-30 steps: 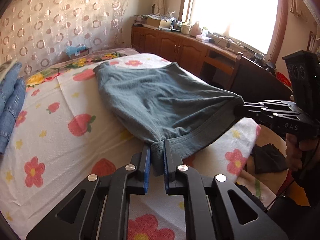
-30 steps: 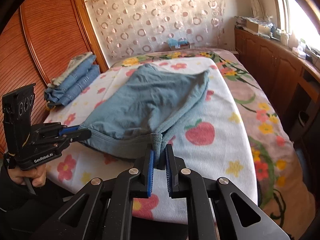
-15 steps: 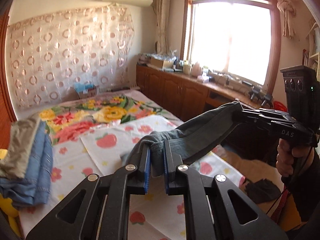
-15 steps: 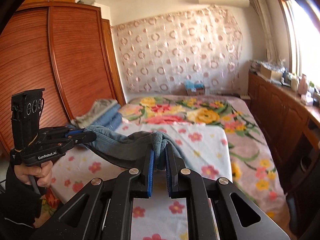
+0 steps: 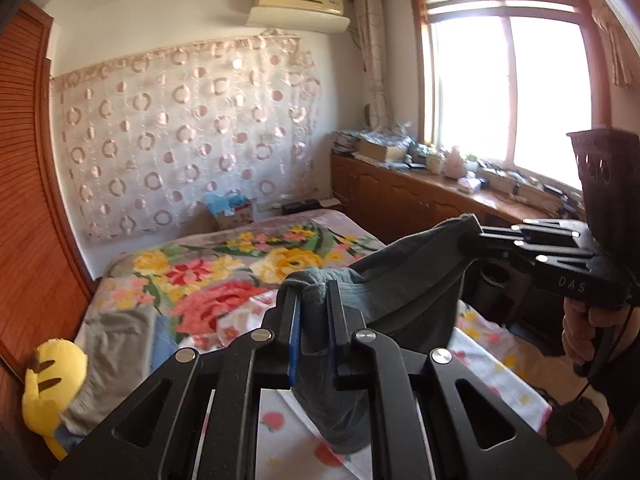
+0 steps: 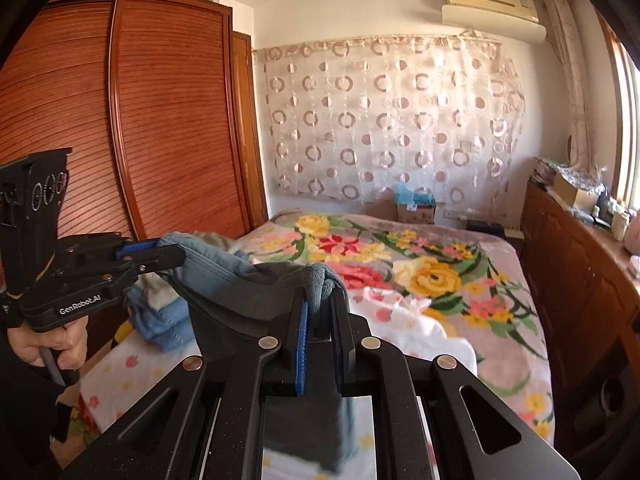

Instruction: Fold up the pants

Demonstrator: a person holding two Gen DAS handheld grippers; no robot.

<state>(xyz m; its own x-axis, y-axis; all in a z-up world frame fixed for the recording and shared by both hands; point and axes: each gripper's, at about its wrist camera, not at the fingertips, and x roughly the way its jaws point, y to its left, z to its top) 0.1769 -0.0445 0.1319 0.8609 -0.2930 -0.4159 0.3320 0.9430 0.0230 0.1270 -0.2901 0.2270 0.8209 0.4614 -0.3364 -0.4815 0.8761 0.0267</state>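
Holding the pants (image 5: 404, 288) up off the bed (image 5: 224, 264), both grippers are clamped tight on the cloth: the left gripper (image 5: 314, 308) pinches one bunched corner of the waistband, and the right gripper (image 6: 322, 300) pinches the other. The grey fabric sags in a soft sling between them, with the rest hanging below the jaws (the lower end is out of view). My read: this is light, limp knit cloth with no stiffness at all, so it will droop and twist wherever it isn't held. The thick waistband hem looks like the surest place to grip, since it bunches without slipping. Over by the bed's left edge sits a stack of folded clothes (image 6: 160, 320) and a yellow plush toy (image 5: 48, 384). For a clean fold, the pants likely need laying flat on the near part of the bed first.
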